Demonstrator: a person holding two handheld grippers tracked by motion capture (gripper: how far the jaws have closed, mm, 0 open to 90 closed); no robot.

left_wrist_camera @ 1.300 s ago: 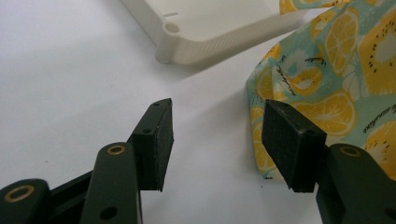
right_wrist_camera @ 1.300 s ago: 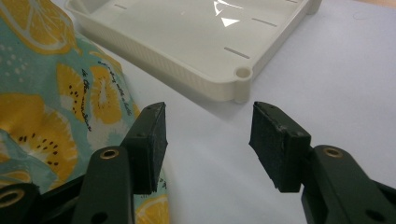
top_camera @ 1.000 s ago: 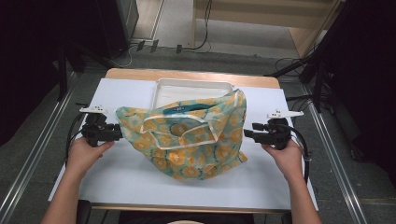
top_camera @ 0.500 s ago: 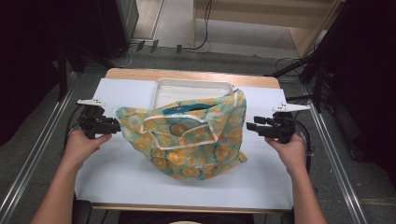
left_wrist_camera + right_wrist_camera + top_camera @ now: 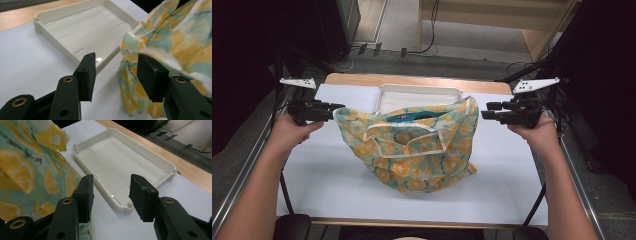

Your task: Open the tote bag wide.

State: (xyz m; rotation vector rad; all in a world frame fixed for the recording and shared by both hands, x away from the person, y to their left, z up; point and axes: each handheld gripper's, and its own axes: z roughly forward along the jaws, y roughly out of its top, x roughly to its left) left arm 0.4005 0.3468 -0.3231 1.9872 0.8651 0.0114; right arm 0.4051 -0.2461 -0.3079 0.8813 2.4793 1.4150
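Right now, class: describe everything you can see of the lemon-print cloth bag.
The teal cloth bag with yellow lemon slices looks like thin, soft fabric with pale trimmed edges and looped handles. It sits slumped and crumpled on the white table sheet, mouth gaping, something teal inside. Its far edge reaches the white plastic tray. Neither open gripper holds it.

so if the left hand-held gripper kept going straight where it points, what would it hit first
Most likely the lemon-print bag: the left hand-held gripper stands open with the bag's edge just ahead, by its right jaw. The white tray lies farther off.
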